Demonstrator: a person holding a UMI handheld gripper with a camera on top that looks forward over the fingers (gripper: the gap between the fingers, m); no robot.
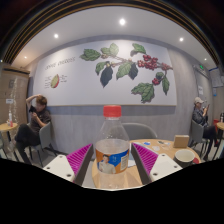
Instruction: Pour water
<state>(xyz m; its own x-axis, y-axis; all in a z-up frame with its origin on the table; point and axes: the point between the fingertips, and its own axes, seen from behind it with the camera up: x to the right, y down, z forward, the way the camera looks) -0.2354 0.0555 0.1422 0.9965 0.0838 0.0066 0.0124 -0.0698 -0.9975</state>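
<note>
Between my hand-held gripper's [113, 160] two magenta pads [79, 157] stands a clear plastic bottle [113, 146] with a red cap, upright. Both pads look pressed against its sides, so I am grasping it. Beyond it lies the wooden worktop [160, 150], with a pale bowl [184, 156] off to the right.

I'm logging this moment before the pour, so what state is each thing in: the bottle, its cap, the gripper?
bottle: upright between the fingers, label facing the camera.
red cap: on, so the bottle is closed.
gripper: fingers at either side of the bottle; whether they press on it cannot be told.
bowl: upright on the table, beyond the right finger.
</note>
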